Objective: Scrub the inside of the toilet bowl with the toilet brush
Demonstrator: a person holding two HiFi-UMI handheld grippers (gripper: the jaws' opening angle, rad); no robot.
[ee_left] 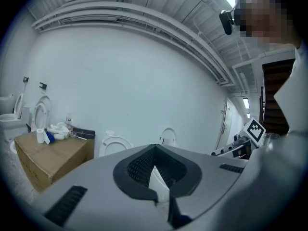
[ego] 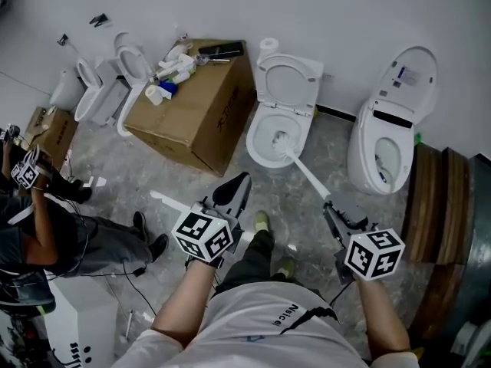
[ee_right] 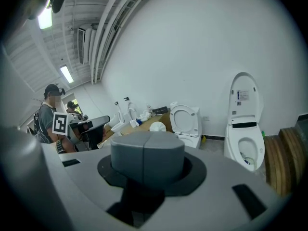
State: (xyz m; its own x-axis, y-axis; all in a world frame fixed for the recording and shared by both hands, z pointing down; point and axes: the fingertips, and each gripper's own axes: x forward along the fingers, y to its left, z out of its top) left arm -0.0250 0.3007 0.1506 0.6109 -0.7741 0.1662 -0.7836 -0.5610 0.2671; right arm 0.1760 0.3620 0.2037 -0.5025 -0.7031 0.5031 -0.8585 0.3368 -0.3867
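Two grippers sit nearest, low in front of the person. The left gripper point(ego: 239, 184) has its jaws drawn together at the tips. The right gripper point(ego: 330, 204) is clamped on the handle end of the toilet brush point(ego: 307, 173) — the white handle slants away to the left, and its bristle head lies inside the bowl of the open toilet point(ego: 257, 150). Beyond, a cardboard box point(ego: 196, 110) stands just left of that toilet — a second toilet point(ego: 367, 156) stands to its right.

Toilet brush point(ego: 306, 172) head sits in the toilet bowl point(ego: 256, 149) ahead of you, handle running back to your right gripper point(ego: 331, 207). Cardboard box point(ego: 196, 113) left of the bowl, second toilet point(ego: 383, 133) to its right.
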